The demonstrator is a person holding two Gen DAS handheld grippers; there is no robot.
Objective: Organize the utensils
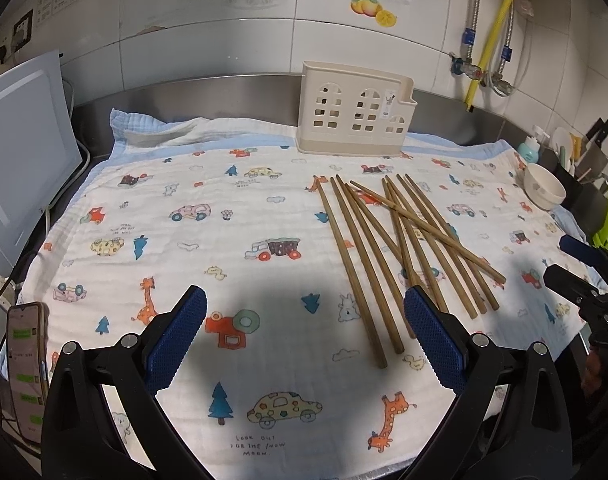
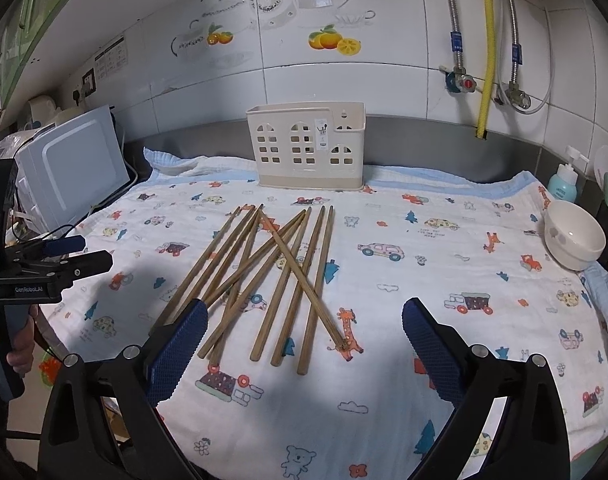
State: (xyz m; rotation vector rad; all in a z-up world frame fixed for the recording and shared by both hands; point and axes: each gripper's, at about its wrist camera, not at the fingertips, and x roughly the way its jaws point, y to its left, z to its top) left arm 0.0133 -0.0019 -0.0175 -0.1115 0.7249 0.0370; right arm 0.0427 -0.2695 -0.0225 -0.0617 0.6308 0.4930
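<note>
Though partly hidden, chopsticks (image 2: 263,276) beside right claw (image 2: 305,330).

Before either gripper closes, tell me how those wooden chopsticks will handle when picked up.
The chopsticks look thin, straight and stiff, so probably light and rigid. They lie crossed in a loose pile on the cloth, so lifting one may drag its neighbours. Being slender, one could pivot or slip if pinched off-centre.

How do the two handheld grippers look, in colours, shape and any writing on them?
Both grippers, left gripper and right gripper, have black plastic frames with silver bolts and blue textured finger pads. From the right wrist view, the left gripper's side carries white "GenRobot.AI" lettering, above a dark blue handle.
</note>
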